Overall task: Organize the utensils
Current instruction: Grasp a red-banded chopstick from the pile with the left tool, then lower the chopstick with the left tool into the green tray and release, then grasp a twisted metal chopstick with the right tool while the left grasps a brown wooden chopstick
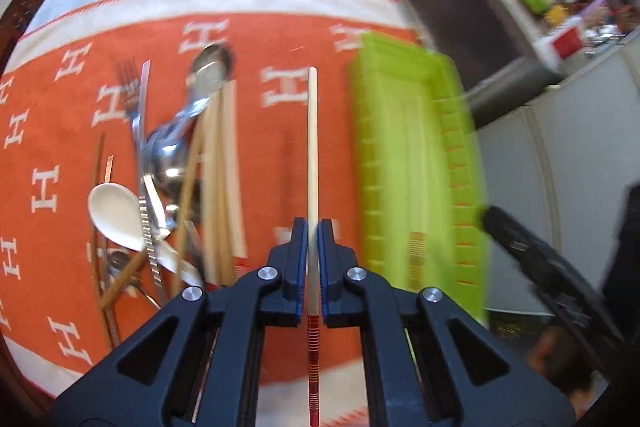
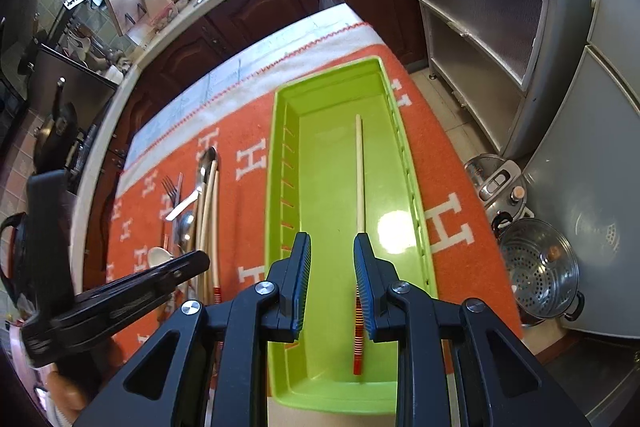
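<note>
My left gripper (image 1: 313, 227) is shut on a cream chopstick (image 1: 312, 155) with a red-striped end, held above the orange cloth, left of the green tray (image 1: 464, 163). A pile of utensils lies to its left: a fork (image 1: 130, 83), metal spoons (image 1: 208, 67), a white ceramic spoon (image 1: 114, 211) and more chopsticks (image 1: 224, 171). My right gripper (image 2: 332, 239) is open and empty above the near end of the green tray (image 2: 286, 155). One chopstick (image 2: 360, 171) lies lengthwise in the tray. The left gripper's body (image 2: 120, 291) shows at the left of the right wrist view.
An orange cloth (image 2: 452, 195) with white H letters covers the table. Beyond the table's right edge are a steamer pot (image 2: 540, 267), a rice cooker (image 2: 496, 183) and a grey cabinet (image 2: 480, 27). A kitchen counter runs along the back.
</note>
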Demonstrator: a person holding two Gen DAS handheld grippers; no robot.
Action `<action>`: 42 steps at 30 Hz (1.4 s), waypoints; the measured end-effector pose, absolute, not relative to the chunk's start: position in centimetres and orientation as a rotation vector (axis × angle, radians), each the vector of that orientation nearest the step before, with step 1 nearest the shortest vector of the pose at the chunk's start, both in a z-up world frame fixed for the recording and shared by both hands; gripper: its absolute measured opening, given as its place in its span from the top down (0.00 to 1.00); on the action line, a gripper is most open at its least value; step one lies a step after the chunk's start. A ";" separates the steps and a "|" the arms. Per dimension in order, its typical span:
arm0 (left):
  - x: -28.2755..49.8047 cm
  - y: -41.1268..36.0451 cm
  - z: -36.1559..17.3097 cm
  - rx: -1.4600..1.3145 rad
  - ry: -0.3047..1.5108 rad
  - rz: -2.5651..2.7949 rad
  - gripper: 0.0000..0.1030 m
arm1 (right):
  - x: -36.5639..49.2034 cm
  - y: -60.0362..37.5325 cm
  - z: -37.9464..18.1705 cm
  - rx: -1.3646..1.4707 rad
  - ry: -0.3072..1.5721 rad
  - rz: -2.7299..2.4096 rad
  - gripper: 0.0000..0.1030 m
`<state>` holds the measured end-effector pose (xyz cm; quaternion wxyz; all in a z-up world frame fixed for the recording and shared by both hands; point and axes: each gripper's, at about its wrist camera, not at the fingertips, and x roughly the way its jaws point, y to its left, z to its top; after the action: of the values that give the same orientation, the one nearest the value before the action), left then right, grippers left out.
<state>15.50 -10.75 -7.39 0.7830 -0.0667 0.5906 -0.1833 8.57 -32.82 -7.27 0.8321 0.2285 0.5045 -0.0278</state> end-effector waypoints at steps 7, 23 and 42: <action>15.5 -15.9 -3.1 -0.189 1.233 -0.518 0.97 | 8.5 -35.4 -3.0 0.457 0.999 -0.107 0.65; 18.1 -19.0 -7.2 -0.019 1.180 -0.434 0.90 | 8.2 -37.8 -1.1 0.380 0.997 -0.187 0.28; 14.7 -0.3 -0.6 0.036 0.969 -0.199 0.57 | 9.8 -24.9 0.6 0.203 0.949 0.033 0.23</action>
<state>14.71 -0.32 -0.62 0.8799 0.0174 0.4651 -0.0956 9.80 -24.90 0.60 0.8843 0.0976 0.4563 0.0158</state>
